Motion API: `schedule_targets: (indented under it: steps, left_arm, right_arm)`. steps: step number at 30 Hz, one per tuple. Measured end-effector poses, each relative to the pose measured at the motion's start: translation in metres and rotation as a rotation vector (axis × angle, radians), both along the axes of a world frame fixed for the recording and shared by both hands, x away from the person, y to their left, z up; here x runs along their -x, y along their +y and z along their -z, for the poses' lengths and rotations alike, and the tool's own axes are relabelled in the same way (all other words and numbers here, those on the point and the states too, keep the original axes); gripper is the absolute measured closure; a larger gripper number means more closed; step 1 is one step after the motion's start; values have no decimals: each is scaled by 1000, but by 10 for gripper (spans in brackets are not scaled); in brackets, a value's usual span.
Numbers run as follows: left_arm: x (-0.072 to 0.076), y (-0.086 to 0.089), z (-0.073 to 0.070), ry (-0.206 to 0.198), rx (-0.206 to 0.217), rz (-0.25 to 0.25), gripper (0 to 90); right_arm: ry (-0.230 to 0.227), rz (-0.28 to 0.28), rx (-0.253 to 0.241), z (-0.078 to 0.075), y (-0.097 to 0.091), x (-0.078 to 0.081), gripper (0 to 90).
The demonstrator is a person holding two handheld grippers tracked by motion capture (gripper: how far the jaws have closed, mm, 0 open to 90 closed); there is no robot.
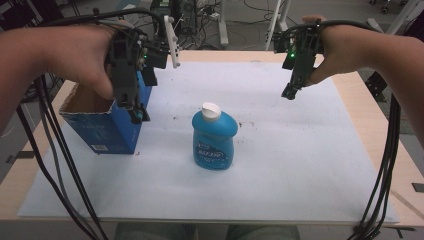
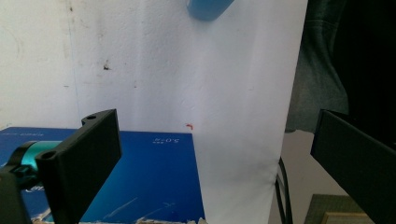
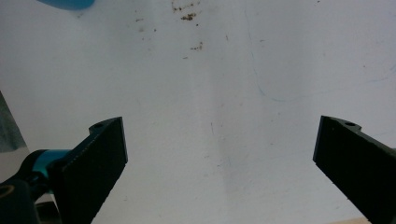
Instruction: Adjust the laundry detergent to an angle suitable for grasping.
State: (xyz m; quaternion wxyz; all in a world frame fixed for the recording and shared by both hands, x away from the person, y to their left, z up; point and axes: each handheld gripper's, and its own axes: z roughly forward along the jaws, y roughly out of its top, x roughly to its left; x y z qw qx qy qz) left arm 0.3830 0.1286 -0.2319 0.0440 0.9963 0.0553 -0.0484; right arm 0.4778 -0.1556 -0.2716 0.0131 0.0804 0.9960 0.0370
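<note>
A blue bottle [image 1: 213, 140] with a white cap stands upright in the middle of the white sheet [image 1: 280, 165]. To its left stands an open blue cardboard box [image 1: 107, 127]. My left gripper [image 1: 137, 116] hangs over the box's right wall, jaws wide apart and holding nothing; in the left gripper view [image 2: 217, 154] the blue box [image 2: 149, 177] lies below and the bottle's base [image 2: 208, 8] pokes in at the top. My right gripper [image 1: 290, 93] hovers above the sheet's far right, open and empty [image 3: 219, 154], with bare white sheet [image 3: 224, 93] under it.
The sheet covers a light wooden table [image 1: 370, 125]. Brown crumbs [image 3: 189, 16] are scattered on the sheet near the bottle. Black cables [image 1: 55, 165] trail from both grippers down past the table's front corners. Equipment and cords sit on the floor beyond the far edge.
</note>
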Motion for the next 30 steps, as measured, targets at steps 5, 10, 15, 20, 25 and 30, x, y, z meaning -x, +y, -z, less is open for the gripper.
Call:
schedule_targets:
  steps: [5, 10, 15, 20, 25, 30]
  left_arm:
    - [-1, -2, -3, -8, 0, 9, 18]
    - [-3, -3, -2, -14, 3, 11, 18]
    - [-4, -4, -1, -14, -1, 13, 18]
    - [-2, -5, -3, -20, -9, 4, 18]
    - [-4, -6, -1, -24, -19, -2, 18]
    - [-3, -9, 2, -30, -33, -2, 18]
  right_arm:
    - [-2, 10, 0, 0, 0, 0, 19]
    - [1, 8, 3, 3, -1, -1, 19]
    - [2, 15, 4, 3, -3, -2, 20]
    - [-11, 14, -4, -1, -4, 1, 20]
    - [-12, 9, -12, -2, -4, 1, 20]
    - [-15, 14, -1, 3, -5, -1, 19]
